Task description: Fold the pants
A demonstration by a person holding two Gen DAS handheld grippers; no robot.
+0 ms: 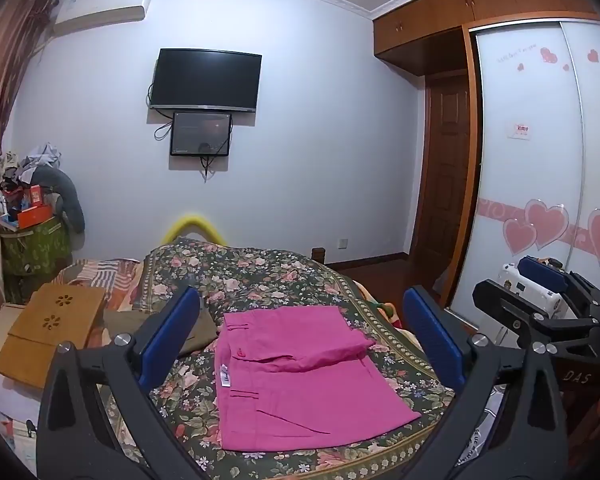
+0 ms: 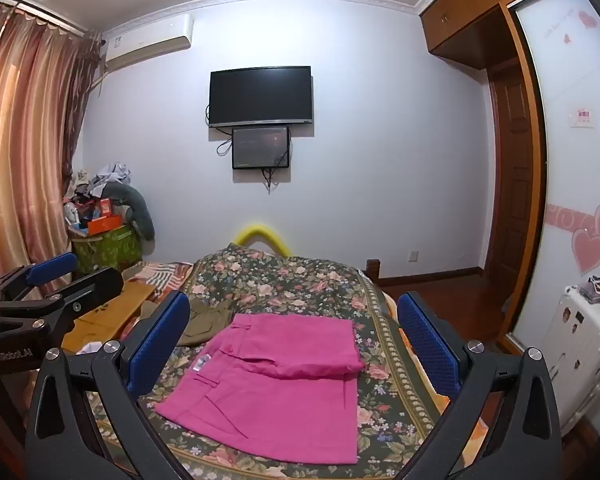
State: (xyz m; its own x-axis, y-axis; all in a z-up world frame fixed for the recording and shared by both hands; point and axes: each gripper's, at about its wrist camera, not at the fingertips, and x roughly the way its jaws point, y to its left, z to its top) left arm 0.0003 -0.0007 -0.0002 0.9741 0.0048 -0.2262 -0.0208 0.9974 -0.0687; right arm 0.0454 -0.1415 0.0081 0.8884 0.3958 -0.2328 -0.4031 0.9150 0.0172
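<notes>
The pink pants (image 1: 300,384) lie folded on the floral bedspread (image 1: 260,276), with the far part doubled over the near part. They also show in the right wrist view (image 2: 276,392). My left gripper (image 1: 300,320) is open and empty, held above and in front of the pants. My right gripper (image 2: 294,322) is open and empty too, likewise raised over the pants. The right gripper shows at the right edge of the left wrist view (image 1: 540,284); the left gripper shows at the left edge of the right wrist view (image 2: 56,272).
An olive garment (image 2: 208,320) lies beyond the pants on the bed. A wooden lap desk (image 1: 48,332) sits at the bed's left. A cluttered green bin (image 2: 104,248) stands by the curtain. A white suitcase (image 2: 584,352) and wardrobe (image 1: 540,160) are at the right.
</notes>
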